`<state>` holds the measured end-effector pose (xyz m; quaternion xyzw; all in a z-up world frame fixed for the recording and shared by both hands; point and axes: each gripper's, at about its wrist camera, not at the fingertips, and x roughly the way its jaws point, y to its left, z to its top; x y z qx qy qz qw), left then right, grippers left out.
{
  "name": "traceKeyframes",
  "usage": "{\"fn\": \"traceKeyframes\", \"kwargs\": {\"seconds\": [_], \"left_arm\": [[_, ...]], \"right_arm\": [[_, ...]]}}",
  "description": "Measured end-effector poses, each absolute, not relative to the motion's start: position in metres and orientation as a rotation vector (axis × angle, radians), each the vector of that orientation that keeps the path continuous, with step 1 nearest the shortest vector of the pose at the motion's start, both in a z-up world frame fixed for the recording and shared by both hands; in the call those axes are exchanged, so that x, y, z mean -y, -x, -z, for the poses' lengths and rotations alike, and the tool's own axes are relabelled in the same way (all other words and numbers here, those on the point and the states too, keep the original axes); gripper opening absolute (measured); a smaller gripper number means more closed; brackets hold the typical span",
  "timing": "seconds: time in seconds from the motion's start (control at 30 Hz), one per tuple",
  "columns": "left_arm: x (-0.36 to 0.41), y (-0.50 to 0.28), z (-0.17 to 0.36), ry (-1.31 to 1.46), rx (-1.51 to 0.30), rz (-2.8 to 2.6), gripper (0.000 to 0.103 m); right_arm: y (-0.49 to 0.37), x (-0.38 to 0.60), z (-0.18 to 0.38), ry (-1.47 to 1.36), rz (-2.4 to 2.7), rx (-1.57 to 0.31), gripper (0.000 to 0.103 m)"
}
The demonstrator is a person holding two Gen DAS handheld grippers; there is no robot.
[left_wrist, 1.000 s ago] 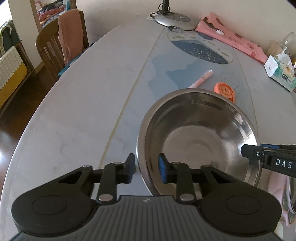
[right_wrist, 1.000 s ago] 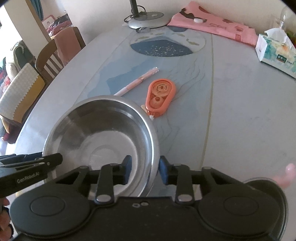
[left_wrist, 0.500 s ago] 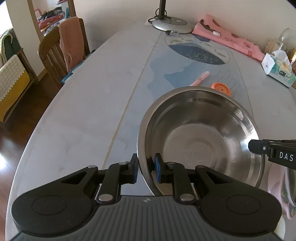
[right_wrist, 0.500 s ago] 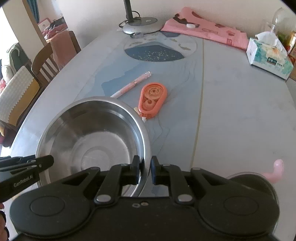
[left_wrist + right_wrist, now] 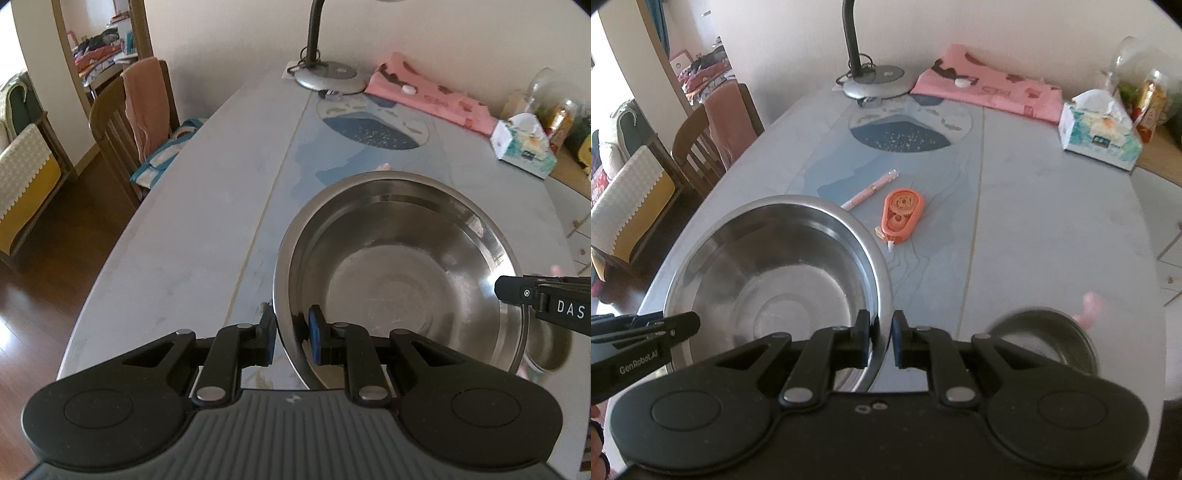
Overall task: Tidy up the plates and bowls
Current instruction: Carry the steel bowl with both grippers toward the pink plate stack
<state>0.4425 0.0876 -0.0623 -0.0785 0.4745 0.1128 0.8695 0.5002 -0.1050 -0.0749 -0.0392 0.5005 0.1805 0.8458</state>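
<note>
Left gripper (image 5: 291, 334) was clamped on the near-left rim of the steel bowl (image 5: 399, 266), one pad outside the wall, one inside; right gripper (image 5: 882, 341) was clamped the same way on the opposite rim, so the bowl hung between the two tools above the table (image 5: 1034, 206). Ahead of the right gripper lay an orange tape dispenser (image 5: 903, 214) and a pink pen (image 5: 870, 190). To its right sat a smaller bowl (image 5: 1052, 332), blurred, maybe on something pink.
</note>
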Motion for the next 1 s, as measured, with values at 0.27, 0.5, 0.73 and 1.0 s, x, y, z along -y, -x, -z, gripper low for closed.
{"fn": "traceKeyframes", "kwargs": {"seconds": [0.27, 0.5, 0.73, 1.0], "left_arm": [[-0.075, -0.390, 0.027, 0.136, -0.975, -0.191, 0.017], [-0.065, -0.337, 0.008, 0.122, -0.974, -0.137, 0.017], [-0.056, -0.289, 0.005, 0.118, -0.982, -0.092, 0.017], [-0.040, -0.234, 0.019, 0.103, -1.011, -0.032, 0.017]], "right_arm": [[-0.443, 0.115, 0.035, 0.072, -0.346, -1.045, 0.013], [-0.385, 0.126, 0.010, 0.071, -0.311, -1.028, 0.013], [-0.328, 0.138, 0.002, 0.068, -0.289, -1.015, 0.013], [-0.267, 0.158, 0.012, 0.033, -0.243, -1.034, 0.012]]}}
